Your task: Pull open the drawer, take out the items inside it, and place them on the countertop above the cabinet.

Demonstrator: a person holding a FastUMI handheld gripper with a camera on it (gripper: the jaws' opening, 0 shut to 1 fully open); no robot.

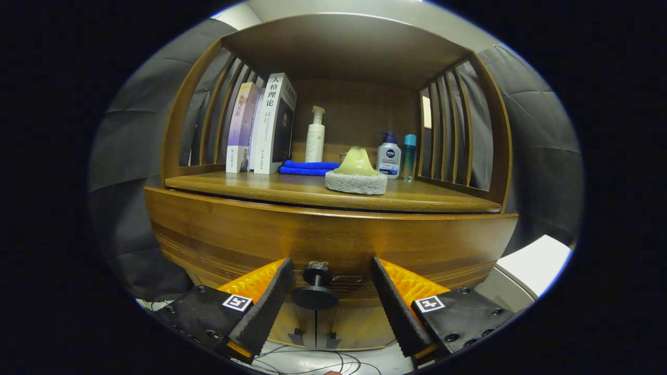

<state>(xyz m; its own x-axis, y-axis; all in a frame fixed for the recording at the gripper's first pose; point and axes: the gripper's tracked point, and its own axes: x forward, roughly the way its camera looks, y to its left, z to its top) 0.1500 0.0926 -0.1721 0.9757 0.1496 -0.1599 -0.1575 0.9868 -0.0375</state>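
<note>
A wooden cabinet faces me, and its drawer front (333,242) is a wide curved panel that looks shut or nearly so. A dark round knob (316,291) sticks out from the lower middle of that front. My gripper (329,278) is open, with one finger on each side of the knob and a gap to either finger. The drawer's inside is hidden. Above the drawer lies the countertop (292,190), a wooden shelf under a slatted hutch.
On the countertop stand two books (263,127), a white pump bottle (315,136), a folded blue cloth (307,167), a green-topped scrubber pad (356,176), a white and blue bottle (388,160) and a slim teal bottle (409,156). A white box (536,263) sits low right. Cables (318,362) lie below.
</note>
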